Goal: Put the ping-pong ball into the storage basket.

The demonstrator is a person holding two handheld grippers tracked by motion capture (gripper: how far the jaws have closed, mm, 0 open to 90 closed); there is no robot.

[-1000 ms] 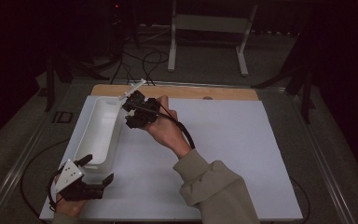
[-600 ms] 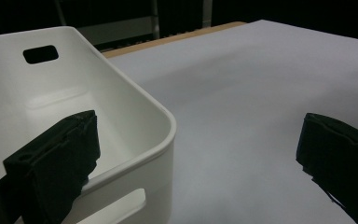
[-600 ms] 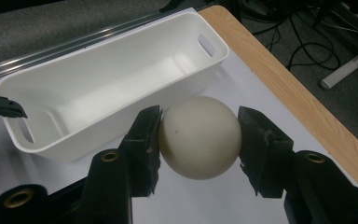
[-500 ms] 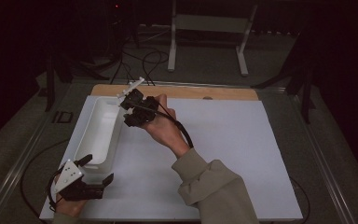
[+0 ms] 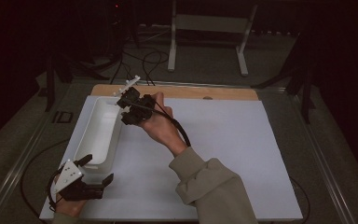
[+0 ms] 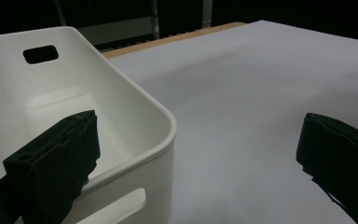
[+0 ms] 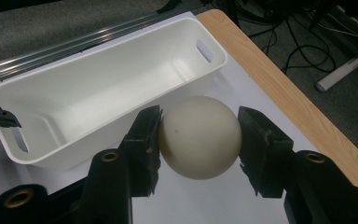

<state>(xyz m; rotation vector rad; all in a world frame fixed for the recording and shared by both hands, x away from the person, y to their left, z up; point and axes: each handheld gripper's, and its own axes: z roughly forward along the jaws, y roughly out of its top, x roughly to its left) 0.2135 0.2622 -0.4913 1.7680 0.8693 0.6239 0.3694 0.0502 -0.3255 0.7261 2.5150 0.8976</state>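
- your right tongs (image 7: 199,140) are clenched on a cream ball (image 7: 199,136), one pad on each side of it.
- the ball sits above the white tabletop (image 7: 205,205), just beside the long wall of the white bin (image 7: 98,84), outside it.
- your left tongs (image 6: 191,154) are released, jaws spread wide at the bin's near corner, one jaw inside the rim, one over the tabletop.
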